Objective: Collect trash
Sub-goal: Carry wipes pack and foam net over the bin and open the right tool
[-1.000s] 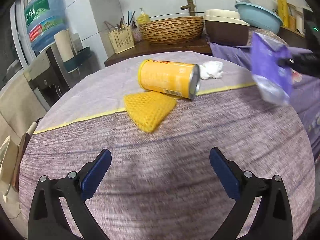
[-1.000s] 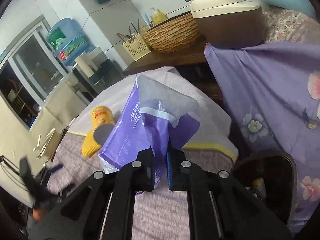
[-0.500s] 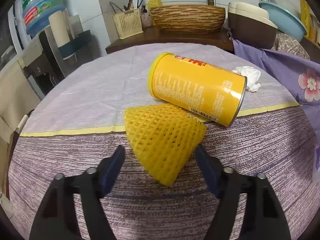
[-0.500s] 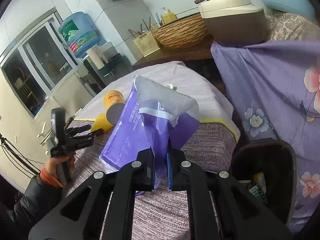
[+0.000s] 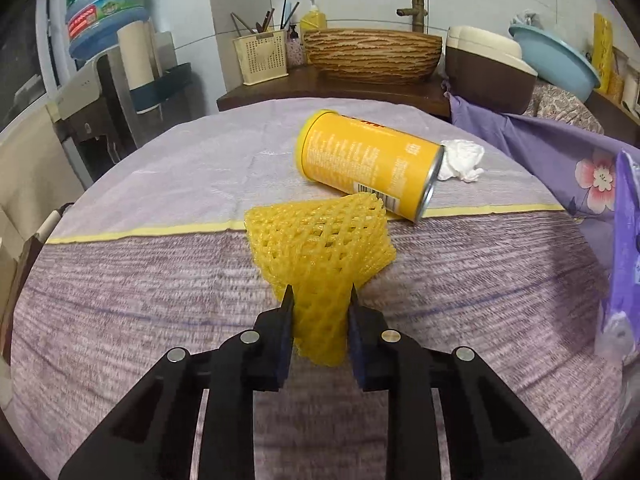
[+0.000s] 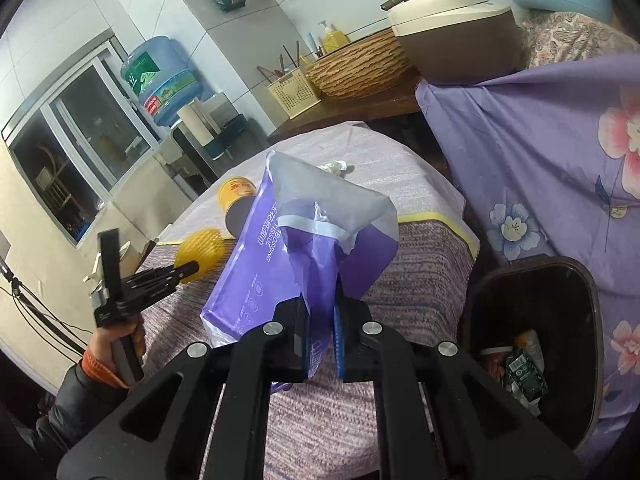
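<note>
My left gripper (image 5: pixel 320 300) is shut on a yellow foam fruit net (image 5: pixel 320 240) on the round purple-clothed table (image 5: pixel 160 280). Just behind the net lies a yellow can (image 5: pixel 368 164) on its side, with a crumpled white tissue (image 5: pixel 460 160) at its open end. My right gripper (image 6: pixel 322 300) is shut on a purple tissue wrapper (image 6: pixel 296 248) and holds it above the table's right edge, left of a dark trash bin (image 6: pixel 536 344). In the right wrist view the left gripper (image 6: pixel 188 270) is at the net (image 6: pixel 200 244). The wrapper also shows in the left wrist view (image 5: pixel 624 248).
The bin holds some litter (image 6: pixel 524 368). A floral purple cloth (image 6: pixel 540 152) covers furniture right of the table. Behind it stand a woven basin (image 5: pixel 372 54), a brown-and-cream box (image 5: pixel 488 68) and a utensil basket (image 5: pixel 262 58). A water dispenser (image 5: pixel 104 60) stands at the left.
My left gripper moved forward to the foam net and closed on it. My right gripper kept the purple wrapper and shifted slightly near the bin.
</note>
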Demonstrator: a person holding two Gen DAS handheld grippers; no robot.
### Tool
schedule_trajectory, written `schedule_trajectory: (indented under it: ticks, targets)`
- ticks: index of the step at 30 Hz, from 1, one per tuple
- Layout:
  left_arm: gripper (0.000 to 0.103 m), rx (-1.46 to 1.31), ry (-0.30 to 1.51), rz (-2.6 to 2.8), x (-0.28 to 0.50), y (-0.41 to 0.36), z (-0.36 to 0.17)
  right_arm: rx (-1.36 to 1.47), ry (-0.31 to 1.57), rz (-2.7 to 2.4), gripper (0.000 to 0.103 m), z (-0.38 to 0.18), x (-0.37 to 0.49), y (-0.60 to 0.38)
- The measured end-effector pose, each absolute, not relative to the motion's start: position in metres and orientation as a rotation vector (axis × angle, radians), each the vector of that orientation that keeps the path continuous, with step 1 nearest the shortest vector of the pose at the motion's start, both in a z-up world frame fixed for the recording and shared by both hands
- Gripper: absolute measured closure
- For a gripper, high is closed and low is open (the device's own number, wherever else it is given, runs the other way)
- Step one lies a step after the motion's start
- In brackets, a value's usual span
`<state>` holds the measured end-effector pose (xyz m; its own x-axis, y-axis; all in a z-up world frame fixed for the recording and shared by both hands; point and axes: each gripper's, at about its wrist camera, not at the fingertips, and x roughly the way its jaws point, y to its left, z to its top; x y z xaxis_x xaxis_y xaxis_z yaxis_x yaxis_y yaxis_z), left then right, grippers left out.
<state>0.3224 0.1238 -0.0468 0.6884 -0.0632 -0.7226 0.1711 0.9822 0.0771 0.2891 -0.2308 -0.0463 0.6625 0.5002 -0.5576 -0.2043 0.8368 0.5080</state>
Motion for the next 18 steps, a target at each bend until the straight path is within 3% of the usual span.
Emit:
schedule_trajectory:
  ticks: [18]
  targets:
    - [0.079, 0.088, 0.630, -0.169, 0.188, 0.081, -0.012, 0.428, 0.644, 0.338, 0.094, -0.040, 0.200, -0.255]
